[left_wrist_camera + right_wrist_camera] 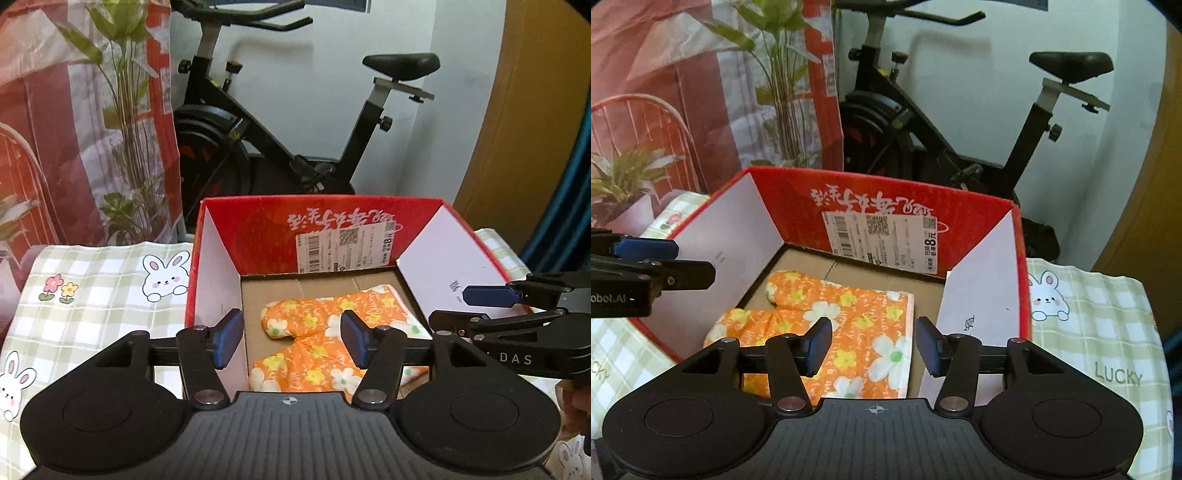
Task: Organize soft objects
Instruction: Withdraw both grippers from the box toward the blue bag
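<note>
An orange flowered oven mitt [314, 332] lies flat on the cardboard floor of an open red box [258, 229]. It also shows in the right wrist view [849, 332] inside the same box [886, 206]. My left gripper [290, 338] is open and empty, above the box's near left part. My right gripper [873, 345] is open and empty, above the mitt's cuff end. The right gripper's fingers [491, 297] show at the right of the left wrist view; the left gripper's fingers [646, 251] show at the left of the right wrist view.
The box stands on a green checked cloth with rabbit prints [92, 288] [1089, 332]. A black exercise bike [295, 140] stands behind the box against a white wall. A red printed curtain [74, 129] hangs at the back left. A wooden door [517, 129] is at the right.
</note>
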